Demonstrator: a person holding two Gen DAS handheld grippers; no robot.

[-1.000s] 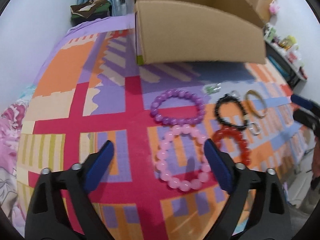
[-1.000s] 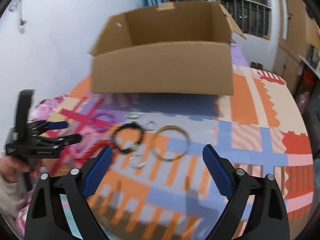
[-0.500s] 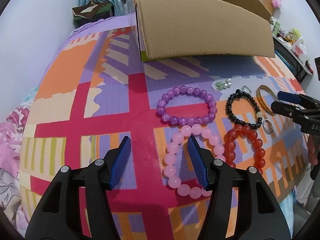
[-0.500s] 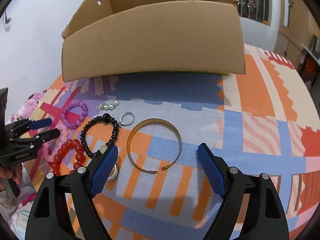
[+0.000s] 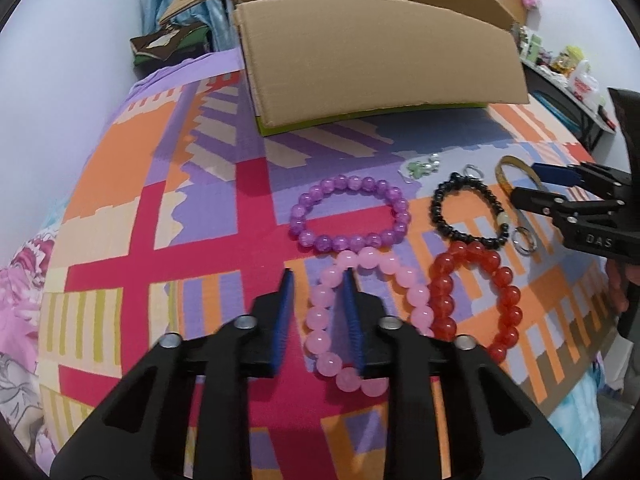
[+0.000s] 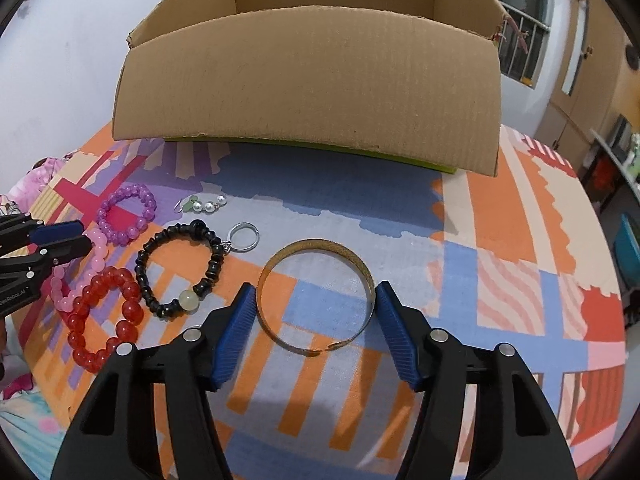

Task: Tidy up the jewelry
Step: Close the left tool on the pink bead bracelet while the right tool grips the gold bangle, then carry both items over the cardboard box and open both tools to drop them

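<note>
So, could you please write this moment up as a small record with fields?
surface: patterned mat
container: open cardboard box, behind the jewelry
left gripper: jaws narrowed around one side of the pink bead bracelet
right gripper: open, jaws straddling the gold bangle
other bracelets: purple, black, red

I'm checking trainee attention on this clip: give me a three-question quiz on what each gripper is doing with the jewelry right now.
1. True or false: the left gripper straddles one side of the pink bead bracelet.
2. Which piece sits between the right gripper's fingers? A) gold bangle B) black bead bracelet C) red bead bracelet
3. Fill in: the jewelry lies in front of an open cardboard ____.

Key: 1 true; 2 A; 3 box.
</note>
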